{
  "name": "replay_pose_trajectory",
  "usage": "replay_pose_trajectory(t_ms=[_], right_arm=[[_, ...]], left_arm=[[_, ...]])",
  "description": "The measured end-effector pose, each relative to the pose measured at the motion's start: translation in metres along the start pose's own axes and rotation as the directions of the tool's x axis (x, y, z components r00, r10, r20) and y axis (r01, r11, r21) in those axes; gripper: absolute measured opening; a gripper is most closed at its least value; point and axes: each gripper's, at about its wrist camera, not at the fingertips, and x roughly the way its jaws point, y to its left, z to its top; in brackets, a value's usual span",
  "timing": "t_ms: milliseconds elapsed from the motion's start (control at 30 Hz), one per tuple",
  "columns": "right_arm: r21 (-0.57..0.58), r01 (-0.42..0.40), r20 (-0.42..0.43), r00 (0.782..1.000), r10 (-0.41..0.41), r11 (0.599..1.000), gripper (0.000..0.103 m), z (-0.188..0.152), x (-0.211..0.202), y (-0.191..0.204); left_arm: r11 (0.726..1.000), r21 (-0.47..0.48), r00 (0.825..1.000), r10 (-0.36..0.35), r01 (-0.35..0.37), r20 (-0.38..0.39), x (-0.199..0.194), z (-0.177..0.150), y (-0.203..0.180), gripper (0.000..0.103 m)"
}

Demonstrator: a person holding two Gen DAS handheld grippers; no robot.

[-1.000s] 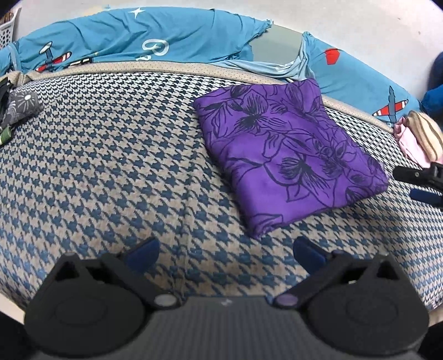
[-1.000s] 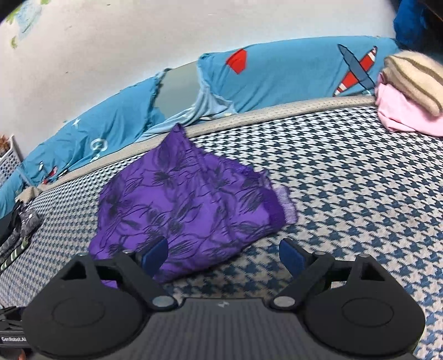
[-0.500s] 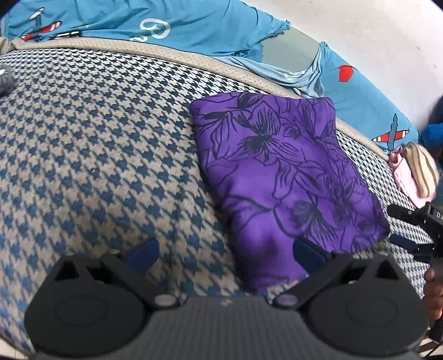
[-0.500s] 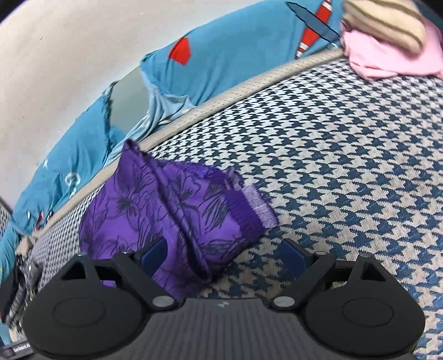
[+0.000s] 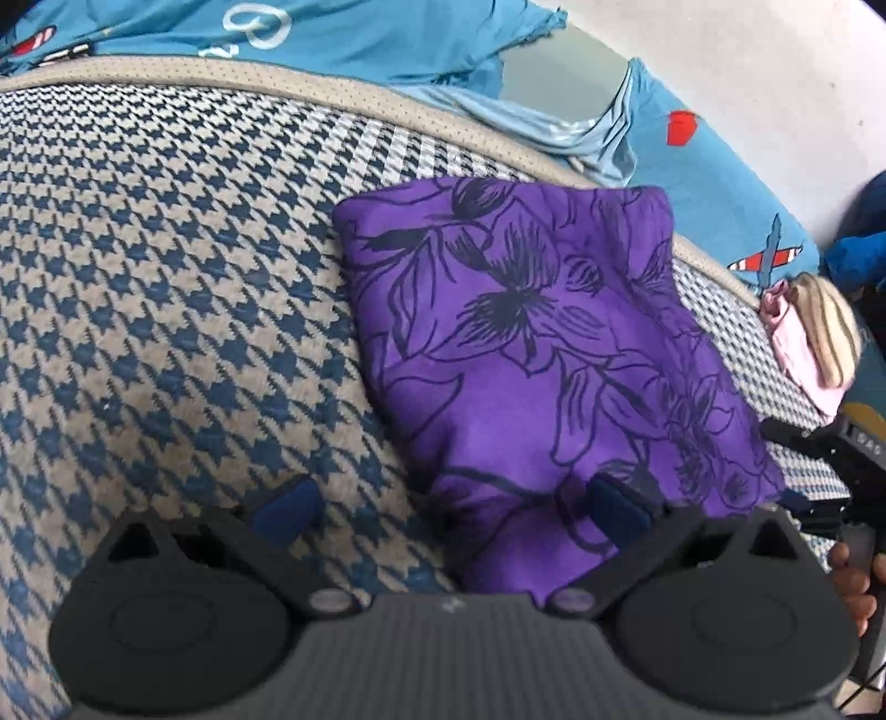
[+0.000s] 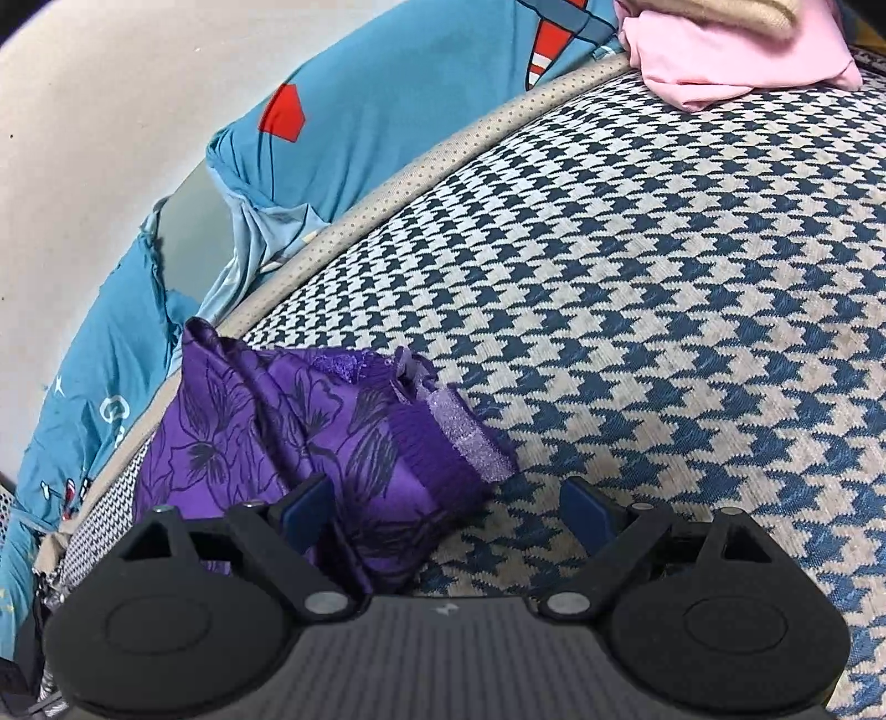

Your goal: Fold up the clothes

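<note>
**Purple garment folded on bed, both tongs spread at its near edges**

Purple garment (image 5: pixel 531 354): glossy violet fabric, dark line-drawn flowers all over. Folded into a rough rectangle, top face mostly smooth, slight puff along the folds. From the right wrist view (image 6: pixel 310 443) the end shows stacked layers, a gathered purple band and a paler lilac strip sticking out at the corner.

Location: lying flat on the houndstooth mattress (image 5: pixel 166 288), blue-and-cream weave, near its beige piped edge. One short end almost reaches that piping. Beyond the piping, a blue sheet (image 5: pixel 387 33) with plane prints against the wall.

Orientation: in the left wrist view the long axis runs diagonally, from upper left by the piping down toward lower right, near the cameras. Far short end is squarer; near end narrows and bunches.

Left tongs (image 5: pixel 448 507): spread wide. Right-hand pad sits over the near corner of the garment, left-hand pad over bare mattress. Can't tell if the pad touches the cloth. Nothing pinched.

Right tongs (image 6: pixel 446 507): spread wide too. Left-hand pad is against or just over the layered end of the garment, the other pad over bare mattress. Contact unclear. Nothing pinched.

Right tongs also show at the right edge of the left wrist view (image 5: pixel 819 476), just beside the garment's near right corner, with a hand (image 5: pixel 850 587) on the handle.

Pink garment (image 6: pixel 736 61) with a beige striped piece (image 5: pixel 828 332) on top, well apart at the mattress far corner.
</note>
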Motion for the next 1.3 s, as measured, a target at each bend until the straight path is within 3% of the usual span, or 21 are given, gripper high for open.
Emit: replay_pose_trajectory(t_ms=[567, 767, 900, 1133, 1300], right_arm=[[-0.048, -0.117, -0.034, 0.993, 0.115, 0.992, 0.091, -0.009, 0.033, 0.029], [-0.079, -0.129, -0.017, 0.992, 0.128, 0.989, 0.091, -0.009, 0.042, 0.036], [-0.107, -0.149, -0.018, 0.989, 0.148, 0.983, 0.09, -0.009, 0.048, 0.043], [-0.169, -0.162, -0.035, 0.987, 0.158, 0.972, 0.089, -0.013, 0.056, 0.055], [-0.179, -0.148, -0.026, 0.989, 0.146, 0.973, 0.079, -0.014, 0.057, 0.057]], left_arm=[[0.998, -0.016, 0.997, -0.054, 0.055, 0.053, 0.024, 0.027, 0.002, 0.103], [0.997, 0.008, 0.995, -0.078, 0.077, 0.068, 0.035, 0.038, -0.002, 0.103], [0.989, 0.019, 0.988, -0.147, 0.146, 0.056, 0.043, 0.044, -0.005, 0.103], [0.987, 0.05, 0.986, -0.157, 0.154, 0.057, 0.05, 0.049, -0.015, 0.103], [0.986, 0.066, 0.986, -0.156, 0.152, 0.055, 0.049, 0.048, -0.016, 0.103]])
